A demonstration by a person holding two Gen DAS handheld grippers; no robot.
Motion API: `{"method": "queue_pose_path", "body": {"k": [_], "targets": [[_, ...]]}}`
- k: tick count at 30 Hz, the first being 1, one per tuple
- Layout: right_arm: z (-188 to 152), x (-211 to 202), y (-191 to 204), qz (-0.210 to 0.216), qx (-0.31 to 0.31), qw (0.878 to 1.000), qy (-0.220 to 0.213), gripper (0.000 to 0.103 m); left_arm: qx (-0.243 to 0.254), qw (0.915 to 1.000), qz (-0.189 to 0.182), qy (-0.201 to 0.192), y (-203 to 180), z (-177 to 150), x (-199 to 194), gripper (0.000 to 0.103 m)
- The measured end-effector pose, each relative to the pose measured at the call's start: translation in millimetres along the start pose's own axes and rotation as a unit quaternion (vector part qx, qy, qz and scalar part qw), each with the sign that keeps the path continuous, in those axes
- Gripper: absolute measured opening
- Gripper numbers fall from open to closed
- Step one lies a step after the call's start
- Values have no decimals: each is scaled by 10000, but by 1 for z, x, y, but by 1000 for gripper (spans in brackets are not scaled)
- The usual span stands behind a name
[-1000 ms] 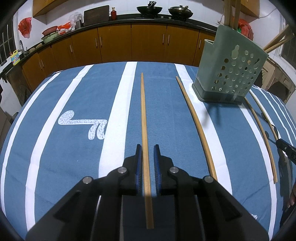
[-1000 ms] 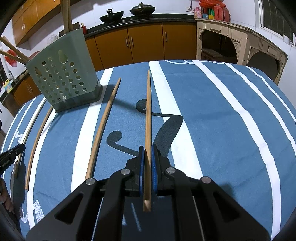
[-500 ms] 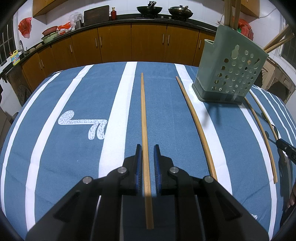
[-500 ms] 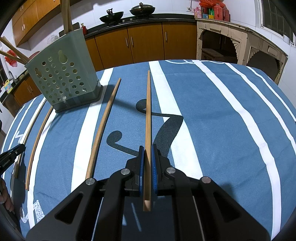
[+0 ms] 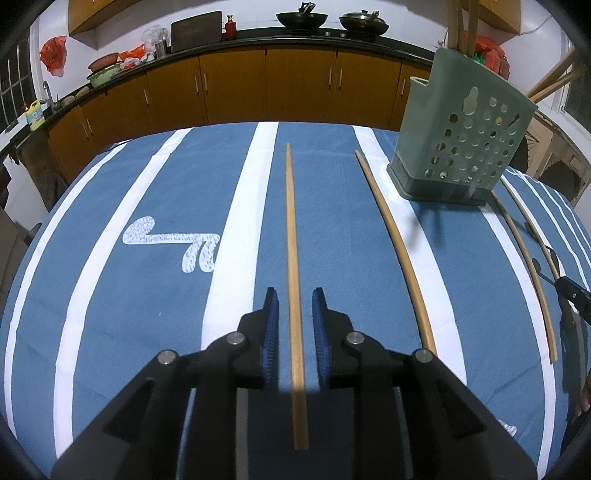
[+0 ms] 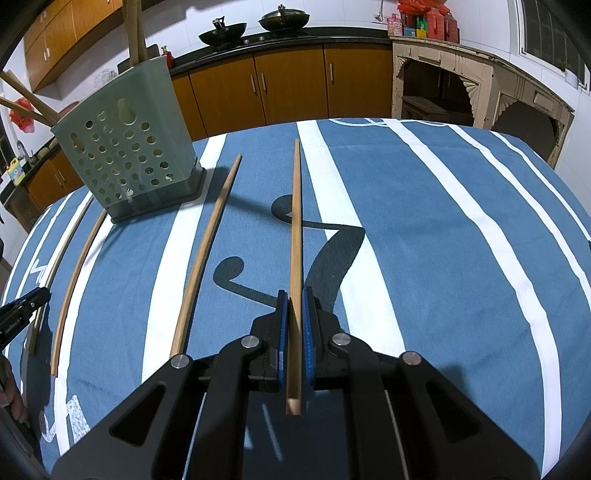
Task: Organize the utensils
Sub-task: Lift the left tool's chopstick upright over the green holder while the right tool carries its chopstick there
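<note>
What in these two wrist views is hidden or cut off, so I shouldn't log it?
- Left wrist view: the inside of the green utensil holder is hidden behind its own wall; the chopsticks standing in it run out past the top edge.
- Left wrist view: the right gripper shows only as a black tip at the right edge.
- Right wrist view: where the held chopstick sits between the right gripper's pads, they cover it.

Even indoor light, sharp focus, soft shadows on cloth, strong fisheye edge bending.

Utensil holder (image 5: 461, 144) stands on the desk (image 5: 147, 295); chopsticks (image 5: 293, 258) lie on the desk left and right of it.
</note>
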State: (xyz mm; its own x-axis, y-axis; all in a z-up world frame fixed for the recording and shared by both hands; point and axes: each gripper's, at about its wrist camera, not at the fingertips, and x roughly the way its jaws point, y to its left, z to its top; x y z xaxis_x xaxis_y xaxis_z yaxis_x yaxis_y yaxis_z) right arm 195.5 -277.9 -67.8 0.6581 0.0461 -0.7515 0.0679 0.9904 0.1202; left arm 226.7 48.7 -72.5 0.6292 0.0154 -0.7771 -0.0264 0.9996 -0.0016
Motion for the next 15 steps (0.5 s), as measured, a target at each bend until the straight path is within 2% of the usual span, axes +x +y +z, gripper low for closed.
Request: {"method": "queue_pose_path", "body": {"k": [4,6,10,15], "targets": [[-1,-1,-2,68,54,10000,-8,9,-48,10000,6,-4,2,0,-1,16],[-1,-2,-3,111,72,9999,-22,8,-99,10000,-7,-5,5,-1,-1,8],[-4,-14,-6,182,112,9996,-188,8,-94,9999,-47,8,8,-4,-7,8],[4,-38,-11,236,159,9981,-546,8,-103,9998,-99,-158,13,-5,-25,8]]}}
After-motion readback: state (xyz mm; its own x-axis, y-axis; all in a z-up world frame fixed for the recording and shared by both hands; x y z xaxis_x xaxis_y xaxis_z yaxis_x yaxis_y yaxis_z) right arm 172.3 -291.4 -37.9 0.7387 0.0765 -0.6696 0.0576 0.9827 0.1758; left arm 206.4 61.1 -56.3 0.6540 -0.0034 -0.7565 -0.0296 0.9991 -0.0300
